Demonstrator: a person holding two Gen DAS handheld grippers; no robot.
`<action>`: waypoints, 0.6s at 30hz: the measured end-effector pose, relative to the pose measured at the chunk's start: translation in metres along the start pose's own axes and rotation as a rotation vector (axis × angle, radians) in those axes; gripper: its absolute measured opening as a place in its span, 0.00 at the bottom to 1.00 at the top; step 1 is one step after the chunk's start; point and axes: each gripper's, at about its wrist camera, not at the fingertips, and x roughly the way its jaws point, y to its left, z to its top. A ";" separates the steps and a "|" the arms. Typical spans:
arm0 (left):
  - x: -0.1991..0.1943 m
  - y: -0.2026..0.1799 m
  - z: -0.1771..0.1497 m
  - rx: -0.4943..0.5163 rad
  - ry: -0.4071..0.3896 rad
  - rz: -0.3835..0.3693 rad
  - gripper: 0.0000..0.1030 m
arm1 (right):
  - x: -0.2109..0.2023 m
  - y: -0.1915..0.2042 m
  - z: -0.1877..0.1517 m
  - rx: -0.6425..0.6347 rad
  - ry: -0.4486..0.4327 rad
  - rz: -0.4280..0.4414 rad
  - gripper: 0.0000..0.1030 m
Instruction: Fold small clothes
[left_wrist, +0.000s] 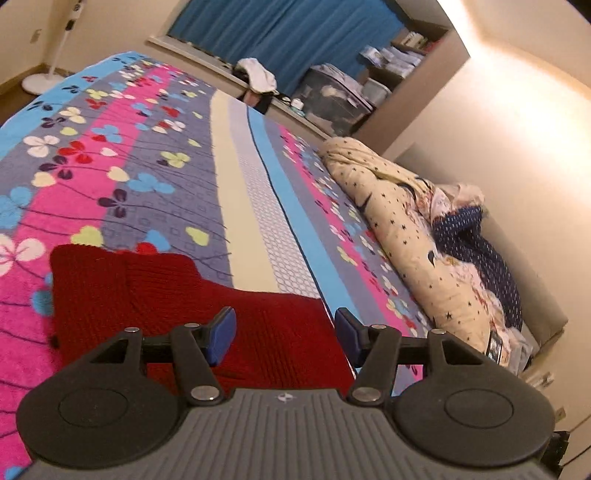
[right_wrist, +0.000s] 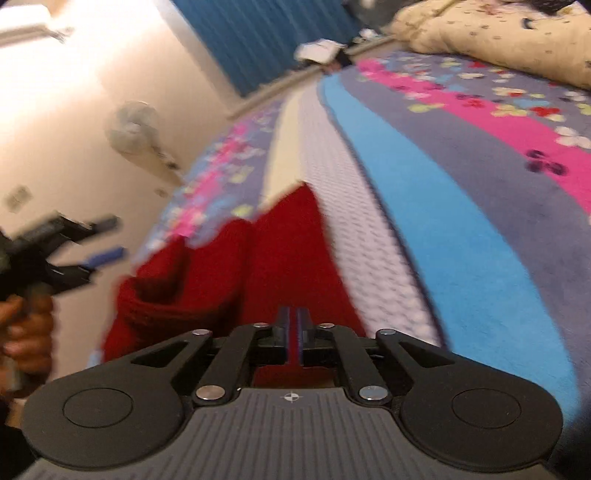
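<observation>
A red knitted garment lies on the flowered bed cover, partly folded. My left gripper is open just above the garment's right part, its blue pads apart and empty. In the right wrist view the same red garment stretches away from my right gripper, whose blue pads are pressed together on a thin fold of the red knit. The left gripper shows open at the far left of the right wrist view, held by a hand. This view is blurred by motion.
A cream star-print duvet and a navy dotted cloth are bunched along the bed's right side by the wall. A ledge with boxes and a white cloth runs behind the bed under blue curtains. A standing fan stands left.
</observation>
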 end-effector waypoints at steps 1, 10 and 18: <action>-0.003 0.004 0.001 -0.010 -0.006 0.005 0.62 | 0.002 0.001 0.002 0.010 0.001 0.037 0.53; -0.024 0.028 0.013 -0.072 -0.052 0.096 0.62 | 0.041 0.053 0.038 -0.092 0.084 0.208 0.73; -0.036 0.046 0.016 -0.092 -0.051 0.154 0.62 | 0.115 0.118 0.042 -0.345 0.363 0.162 0.18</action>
